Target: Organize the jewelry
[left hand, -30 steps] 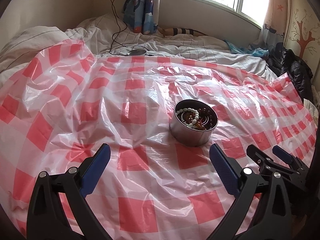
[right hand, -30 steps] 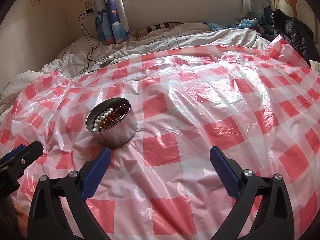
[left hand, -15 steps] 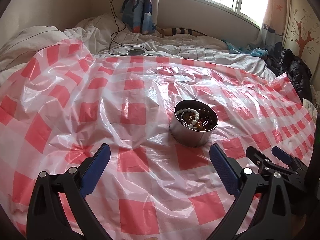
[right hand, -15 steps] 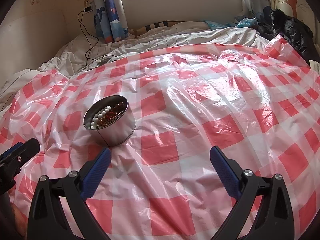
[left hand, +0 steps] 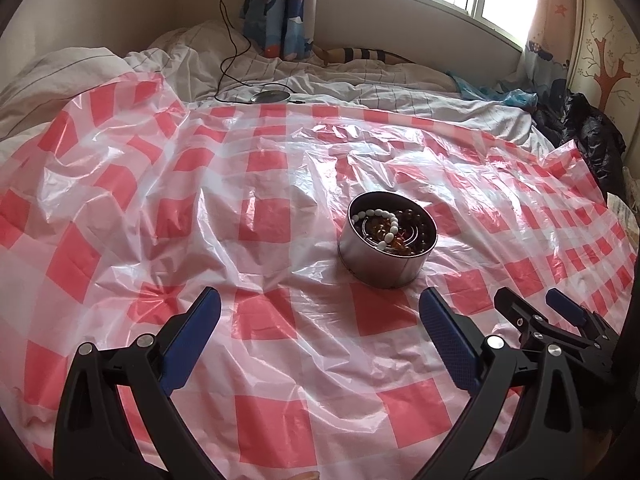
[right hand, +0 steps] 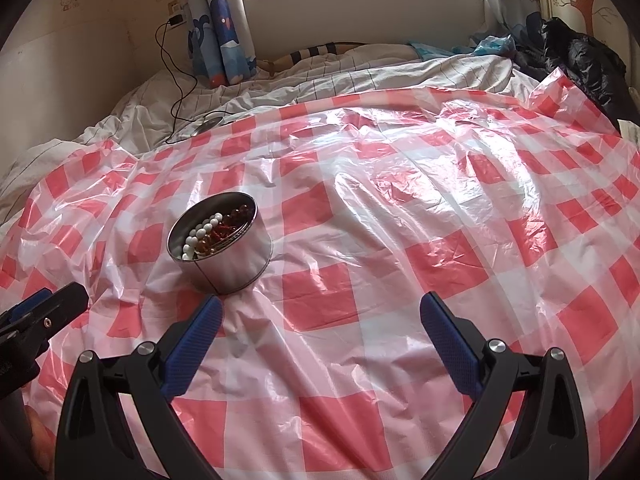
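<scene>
Jewelry gathered in the tin, nothing left loose that we can see

We judge the sorting to be near its end: the round metal tin (left hand: 386, 246) stands upright on the red-and-white checked plastic sheet (left hand: 264, 364) spread over the bed, and in it lie a strand of white beads (left hand: 384, 224), amber-brown beads (left hand: 420, 224) and some thin metal rings against the bottom. We see no piece lying loose on the sheet, though whether the pieces inside want further sorting we cannot tell. Our left gripper (left hand: 320, 334) hangs released, jaws spread wide and empty, just short of the tin. Our right gripper (right hand: 320, 334) is likewise spread and empty, the tin just beyond its left finger.
</scene>
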Action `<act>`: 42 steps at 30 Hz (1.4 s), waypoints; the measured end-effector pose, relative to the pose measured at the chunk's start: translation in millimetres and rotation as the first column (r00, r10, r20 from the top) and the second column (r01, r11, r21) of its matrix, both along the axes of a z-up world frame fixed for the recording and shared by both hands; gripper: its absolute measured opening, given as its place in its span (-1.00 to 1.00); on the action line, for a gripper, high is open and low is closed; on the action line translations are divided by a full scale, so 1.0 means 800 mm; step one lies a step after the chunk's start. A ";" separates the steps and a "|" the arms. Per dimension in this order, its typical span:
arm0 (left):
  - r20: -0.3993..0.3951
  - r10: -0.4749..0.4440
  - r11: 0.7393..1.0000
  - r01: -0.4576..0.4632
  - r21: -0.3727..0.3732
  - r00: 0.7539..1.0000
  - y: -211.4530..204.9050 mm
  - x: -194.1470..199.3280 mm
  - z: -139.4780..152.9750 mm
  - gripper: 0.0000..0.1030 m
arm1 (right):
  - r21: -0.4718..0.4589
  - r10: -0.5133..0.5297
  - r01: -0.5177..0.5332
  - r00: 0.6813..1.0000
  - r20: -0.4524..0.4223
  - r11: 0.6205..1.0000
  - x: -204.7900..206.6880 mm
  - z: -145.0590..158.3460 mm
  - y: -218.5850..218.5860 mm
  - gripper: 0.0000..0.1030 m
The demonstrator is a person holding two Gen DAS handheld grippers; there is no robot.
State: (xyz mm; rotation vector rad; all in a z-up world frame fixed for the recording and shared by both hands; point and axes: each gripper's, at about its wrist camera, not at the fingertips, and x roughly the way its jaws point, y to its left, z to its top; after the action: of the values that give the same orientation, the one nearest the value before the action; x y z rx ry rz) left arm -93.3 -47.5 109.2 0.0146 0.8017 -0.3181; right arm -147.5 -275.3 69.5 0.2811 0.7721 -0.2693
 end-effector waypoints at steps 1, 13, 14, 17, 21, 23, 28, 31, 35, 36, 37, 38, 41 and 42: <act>-0.001 -0.001 1.000 0.001 -0.002 1.000 0.000 0.000 0.000 0.85 | 0.001 0.000 0.000 1.000 0.000 1.000 0.000 0.000 0.000 0.85; -0.047 -0.024 0.996 0.019 -0.089 0.999 0.003 0.004 -0.004 0.85 | 0.001 0.000 0.000 1.000 -0.002 1.000 0.000 -0.001 0.001 0.85; -0.053 -0.022 0.995 0.017 -0.100 0.998 0.005 0.004 -0.006 0.85 | 0.002 0.000 0.000 1.000 -0.002 1.000 0.000 -0.001 0.001 0.85; -0.049 -0.003 0.993 -0.003 -0.116 0.999 0.011 0.004 -0.008 0.85 | 0.002 0.001 -0.001 1.000 -0.002 1.000 0.001 -0.001 0.001 0.85; -0.051 0.004 0.991 -0.011 -0.135 0.999 0.017 0.007 -0.008 0.85 | 0.003 0.004 -0.004 1.000 -0.004 1.000 0.001 -0.002 0.003 0.85; -0.062 0.003 0.991 -0.011 -0.133 0.998 0.017 0.008 -0.011 0.85 | 0.005 0.002 -0.002 1.000 -0.004 1.000 0.001 -0.002 0.003 0.85; -0.086 0.017 0.996 -0.025 -0.088 0.996 0.013 0.011 -0.019 0.85 | 0.004 0.003 -0.003 1.000 -0.005 1.000 0.001 -0.002 0.002 0.85; -0.093 0.007 0.996 -0.015 -0.086 0.996 0.012 0.011 -0.021 0.85 | 0.005 0.005 -0.005 1.000 -0.006 1.000 0.001 -0.003 0.003 0.85; -0.104 0.021 0.996 -0.030 -0.088 0.994 0.012 0.011 -0.022 0.85 | 0.007 0.005 -0.004 1.000 -0.007 1.000 0.001 -0.003 0.004 0.85; -0.106 0.031 0.995 -0.040 -0.089 0.994 0.014 0.011 -0.023 0.85 | 0.009 0.004 -0.004 1.000 -0.007 1.000 0.001 -0.003 0.005 0.85; -0.104 0.043 0.994 -0.053 -0.095 0.994 0.017 0.010 -0.023 0.85 | 0.009 0.004 -0.004 1.000 -0.007 1.000 0.001 -0.003 0.004 0.85; -0.096 0.052 0.992 -0.062 -0.111 0.994 0.021 0.008 -0.023 0.85 | 0.012 0.003 -0.003 1.000 -0.007 1.000 0.001 -0.003 0.005 0.85; -0.071 0.038 0.987 -0.049 -0.153 0.997 0.026 0.005 -0.018 0.85 | 0.020 0.001 -0.001 1.000 -0.006 1.000 0.001 -0.005 0.008 0.85; -0.057 0.036 0.989 -0.044 -0.140 0.998 0.024 0.003 -0.016 0.85 | 0.021 0.001 -0.001 1.000 -0.006 1.000 0.001 -0.006 0.008 0.85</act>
State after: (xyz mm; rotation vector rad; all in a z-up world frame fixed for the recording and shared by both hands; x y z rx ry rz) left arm -90.7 -27.9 96.5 -0.1432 0.8310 -0.3377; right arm -146.9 -269.1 65.0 0.3001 0.7817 -0.2611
